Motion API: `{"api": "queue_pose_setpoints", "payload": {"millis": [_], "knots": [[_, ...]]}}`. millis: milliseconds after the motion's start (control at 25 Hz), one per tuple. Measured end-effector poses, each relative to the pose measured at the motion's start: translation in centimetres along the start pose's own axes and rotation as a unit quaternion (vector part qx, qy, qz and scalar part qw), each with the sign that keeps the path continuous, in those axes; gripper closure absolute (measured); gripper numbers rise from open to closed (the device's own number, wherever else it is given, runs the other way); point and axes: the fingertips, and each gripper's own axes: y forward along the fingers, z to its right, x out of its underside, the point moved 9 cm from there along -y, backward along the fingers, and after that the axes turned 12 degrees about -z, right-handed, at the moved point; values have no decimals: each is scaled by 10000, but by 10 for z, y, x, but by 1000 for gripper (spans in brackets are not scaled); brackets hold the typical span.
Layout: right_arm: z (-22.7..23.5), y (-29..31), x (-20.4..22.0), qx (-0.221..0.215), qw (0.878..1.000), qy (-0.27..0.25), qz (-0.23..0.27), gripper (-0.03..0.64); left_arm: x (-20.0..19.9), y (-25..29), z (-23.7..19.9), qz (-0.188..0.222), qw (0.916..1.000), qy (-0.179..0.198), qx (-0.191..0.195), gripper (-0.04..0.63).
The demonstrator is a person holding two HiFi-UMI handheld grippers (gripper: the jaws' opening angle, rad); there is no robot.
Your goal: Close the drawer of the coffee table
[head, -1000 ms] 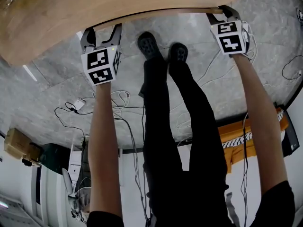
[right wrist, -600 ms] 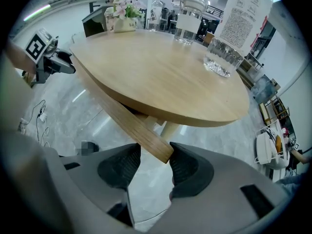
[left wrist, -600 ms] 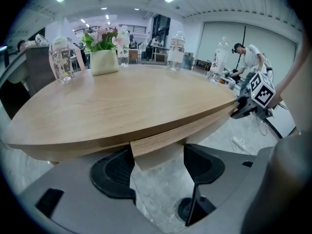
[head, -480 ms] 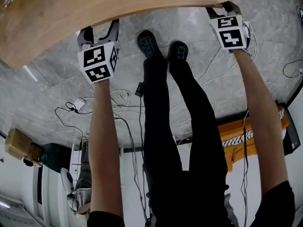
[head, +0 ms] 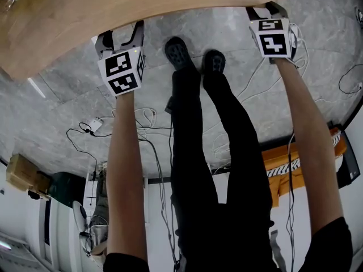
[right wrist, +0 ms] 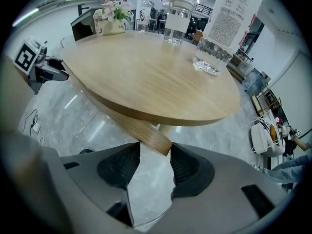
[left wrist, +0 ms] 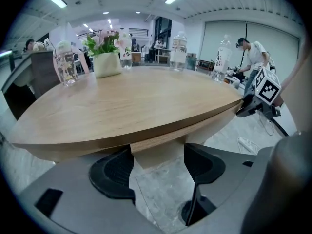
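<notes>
The round wooden coffee table top (head: 113, 10) fills the top of the head view. Its drawer front is a curved wooden strip under the rim (left wrist: 161, 143) (right wrist: 141, 130). My left gripper (head: 119, 35) is at the rim's left and my right gripper (head: 265, 9) is at its right. In the left gripper view the left gripper (left wrist: 158, 165) stands open with the strip's end in the gap. In the right gripper view the right gripper (right wrist: 155, 162) is open around the strip's other end, which lies close to the right pad (right wrist: 183, 162).
The person's legs and black shoes (head: 193, 61) stand between the arms on the grey stone floor. Cables (head: 142, 123) trail across the floor. Water bottles (right wrist: 178, 18), a glass (left wrist: 66, 67) and a flower pot (left wrist: 107, 62) stand on the table. Another person (left wrist: 253, 52) stands behind.
The drawer front strip showed below the table rim in the head view a second ago; now it is hidden under the top. Both grippers have shifted slightly toward the table.
</notes>
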Motion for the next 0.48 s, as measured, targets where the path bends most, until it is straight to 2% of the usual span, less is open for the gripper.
{"api": "queue_pose_setpoints", "payload": {"millis": [240, 480], "knots": [[1, -21, 9, 139, 9998, 63, 112, 449, 14, -16, 8, -219, 9996, -80, -140, 273], [3, -67, 18, 127, 9996, -89, 244, 460, 19, -65, 28, -262, 9995, -139, -99, 295]]}}
